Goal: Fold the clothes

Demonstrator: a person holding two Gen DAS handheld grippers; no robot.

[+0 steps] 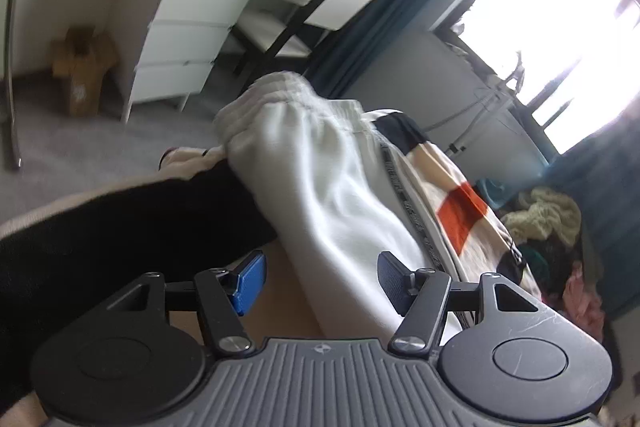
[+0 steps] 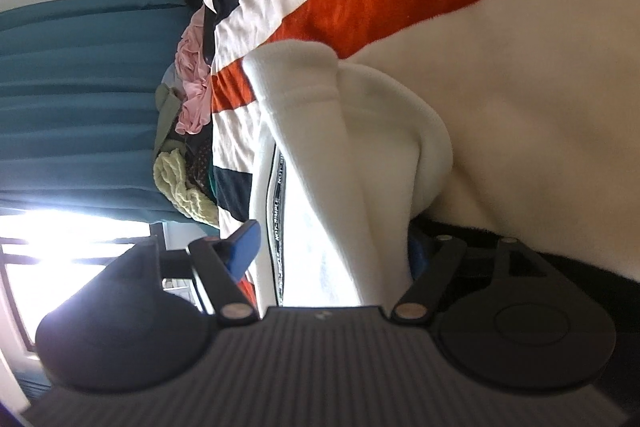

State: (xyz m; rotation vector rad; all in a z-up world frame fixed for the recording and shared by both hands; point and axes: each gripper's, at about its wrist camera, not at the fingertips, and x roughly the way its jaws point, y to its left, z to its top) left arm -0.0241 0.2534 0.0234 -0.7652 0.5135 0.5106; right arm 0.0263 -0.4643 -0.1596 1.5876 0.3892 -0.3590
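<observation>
1. The white sweatpants [image 1: 320,179] are laid on the striped blanket [image 1: 460,211] of the bed, long axis running from the near fingers to the far waistband.
2. The left gripper [image 1: 320,283] is set wide; nothing is pinched.
3. The right gripper [image 2: 332,247] is spread wide around the folded cloth; contact cannot be told.
</observation>
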